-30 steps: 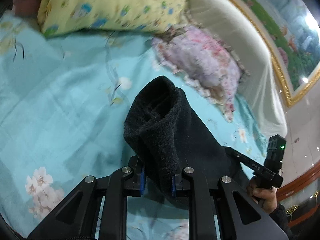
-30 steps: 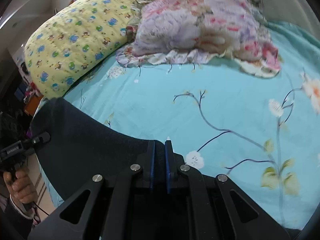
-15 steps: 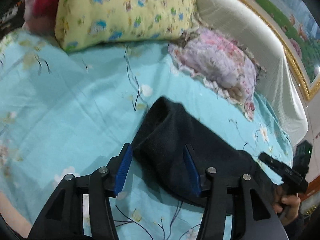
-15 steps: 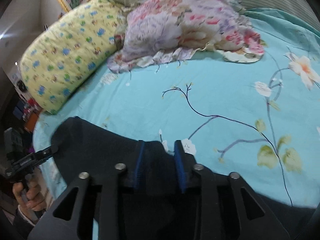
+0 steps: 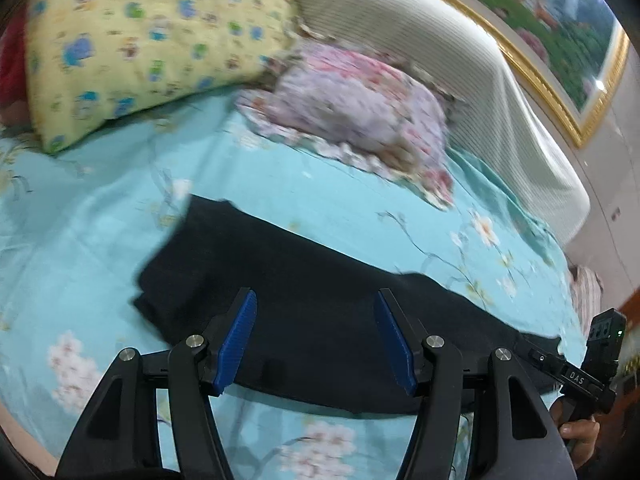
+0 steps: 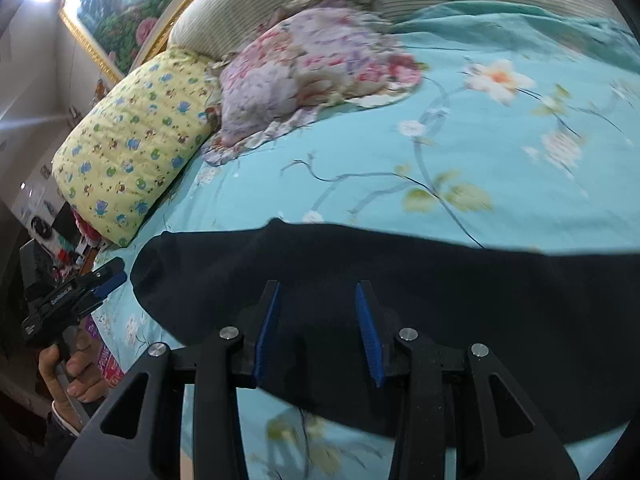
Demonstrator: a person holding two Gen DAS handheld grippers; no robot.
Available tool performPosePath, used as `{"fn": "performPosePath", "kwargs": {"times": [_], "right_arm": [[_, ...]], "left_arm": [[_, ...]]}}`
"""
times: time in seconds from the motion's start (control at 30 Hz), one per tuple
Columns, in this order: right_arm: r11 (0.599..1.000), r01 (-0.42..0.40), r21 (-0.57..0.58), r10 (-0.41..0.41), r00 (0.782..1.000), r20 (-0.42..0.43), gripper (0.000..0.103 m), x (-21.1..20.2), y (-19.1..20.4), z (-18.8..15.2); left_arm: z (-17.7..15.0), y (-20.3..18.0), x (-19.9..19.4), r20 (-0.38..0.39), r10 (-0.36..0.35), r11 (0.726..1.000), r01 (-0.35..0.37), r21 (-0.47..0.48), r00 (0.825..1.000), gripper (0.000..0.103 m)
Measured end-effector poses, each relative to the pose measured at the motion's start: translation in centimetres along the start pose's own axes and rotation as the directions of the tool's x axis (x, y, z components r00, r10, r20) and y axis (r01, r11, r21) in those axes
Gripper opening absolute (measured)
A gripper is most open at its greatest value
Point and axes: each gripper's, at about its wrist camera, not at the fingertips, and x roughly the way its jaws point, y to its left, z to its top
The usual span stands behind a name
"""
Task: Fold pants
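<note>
— Where the pants (image 5: 320, 292) lie, what do you note?

— Flat on the sheet (image 5: 100, 216), a dark band running across the bed, near its foot. One end looks doubled over, with a second layer showing at the edge in the left view. Fabric is black or very dark navy; blur hides the seams.

— And the grippers?

— Left gripper (image 5: 316, 340): blue pads spread wide, nothing between them, poised over the near edge of the pants. Whether the tips touch cloth, cannot tell. Right gripper (image 6: 318, 332): pads parted too, narrower gap, empty, above the pants' near side. Each shows in the other's camera, held by a hand at the bed's edge, one toward each end of the pants.

— Anything beyond?

— Yellow pillow (image 6: 132, 152) with small cartoon prints, at the head. Pink floral pillow (image 6: 316, 68) just beside it, touching it, frilled hem on the sheet. Both well apart from the pants. Striped headboard (image 5: 460, 64) behind them. Gilt-framed picture (image 5: 560, 20) on the wall above. Sheet is turquoise with blossoms and branches.
</note>
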Motion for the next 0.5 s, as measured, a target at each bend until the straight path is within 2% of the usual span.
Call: {"fn": "performPosePath", "kwargs": {"times": [0.13, 0.3, 0.37, 0.5], "right_arm": [[0.999, 0.030, 0.038, -0.031, 0.999, 0.017, 0.042, -2.1, -1.5, -1.6], [0.992, 0.062, 0.109, -0.071, 0.995, 0.077, 0.042, -5.1, -3.5, -3.4], [0.988, 0.072, 0.138, -0.086, 0.991, 0.098, 0.047, -6.1, -4.3, -4.2], [0.978, 0.095, 0.186, -0.120, 0.984, 0.129, 0.049, -7.9, -5.8, -5.9]], "left_arm": [[-0.8, -3.1, 1.2, -0.037, -0.041, 0.998, 0.043, 0.055, 0.998, 0.063], [-1.8, -6.9, 2.3, -0.079, -0.074, 0.988, 0.083, 0.129, 0.994, 0.068], [-2.1, -8.3, 2.7, -0.098, -0.088, 0.982, 0.103, 0.158, 0.991, 0.068], [-2.8, -11.2, 3.8, -0.133, -0.106, 0.967, 0.134, 0.216, 0.985, 0.069]]}}
